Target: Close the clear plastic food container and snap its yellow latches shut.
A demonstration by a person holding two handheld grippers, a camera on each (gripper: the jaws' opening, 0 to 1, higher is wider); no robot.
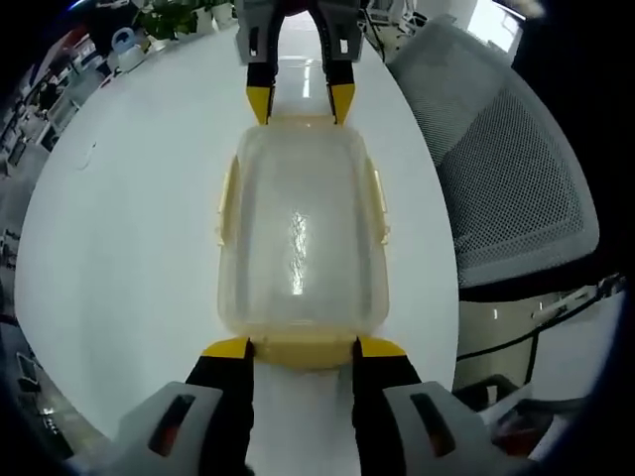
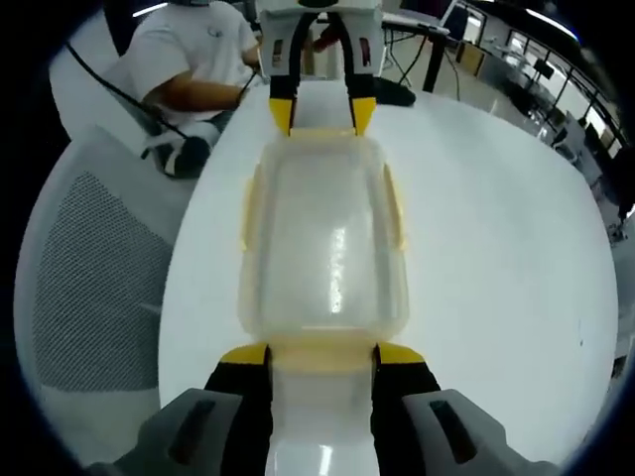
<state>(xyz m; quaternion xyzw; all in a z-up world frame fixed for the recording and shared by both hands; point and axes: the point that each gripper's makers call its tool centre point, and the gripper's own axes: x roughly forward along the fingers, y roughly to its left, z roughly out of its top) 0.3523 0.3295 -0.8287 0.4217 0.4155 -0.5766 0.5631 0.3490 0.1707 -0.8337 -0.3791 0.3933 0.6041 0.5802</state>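
**Two grippers at opposite ends of a clear container**

We see a clear plastic food container (image 1: 301, 233) (image 2: 324, 243), lid on, lying flat on a white table (image 1: 129, 258) (image 2: 496, 248). Yellow latches (image 1: 227, 203) (image 2: 250, 208) run along its long sides and its short ends. Our left gripper (image 1: 301, 348) (image 2: 322, 114) meets one short end, its yellow-tipped jaws spread and touching the end latch at either side. Our right gripper (image 2: 322, 355) (image 1: 301, 104) does the same at the opposite end, jaws likewise apart. Beside the table stands a grey mesh chair (image 1: 516, 188) (image 2: 94, 288). In the right gripper view, a person in a white shirt (image 2: 198, 55) sits beyond the table.
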